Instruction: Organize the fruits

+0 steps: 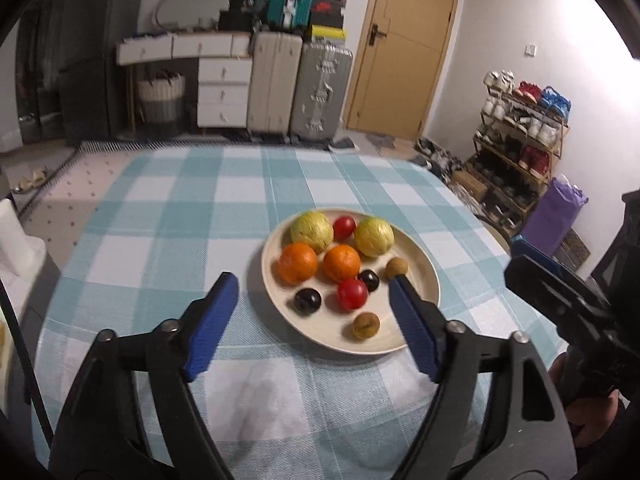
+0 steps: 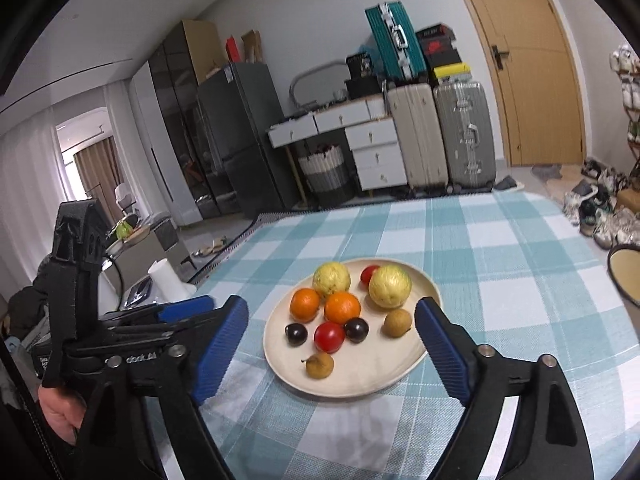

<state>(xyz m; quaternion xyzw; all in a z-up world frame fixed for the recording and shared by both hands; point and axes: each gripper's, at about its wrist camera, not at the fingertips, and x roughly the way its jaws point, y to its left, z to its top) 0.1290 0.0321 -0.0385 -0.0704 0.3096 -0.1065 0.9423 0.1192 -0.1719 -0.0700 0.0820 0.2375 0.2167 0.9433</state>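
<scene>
A cream plate point(image 1: 424, 264) point(image 2: 280, 356) on the checked tablecloth holds two yellow-green guavas point(image 1: 311, 230) point(image 2: 389, 286), two oranges point(image 1: 297, 262) point(image 2: 342, 307), two red tomatoes point(image 1: 352, 293) point(image 2: 329, 337), two dark plums point(image 1: 307, 300) point(image 2: 296, 334) and two brown longans point(image 1: 365, 325) point(image 2: 319, 365). My left gripper point(image 1: 314, 280) is open and empty, above the plate's near left side. My right gripper point(image 2: 332, 312) is open and empty, its fingers spread to either side of the plate. Each gripper shows at the edge of the other's view.
The table point(image 1: 168, 216) has a blue and white checked cloth. Behind it stand suitcases point(image 1: 320, 92), white drawers point(image 1: 224, 92) and a wooden door point(image 1: 400, 48). A shoe rack point(image 1: 520, 136) is at the right. A round stool point(image 2: 626, 276) sits by the table's right edge.
</scene>
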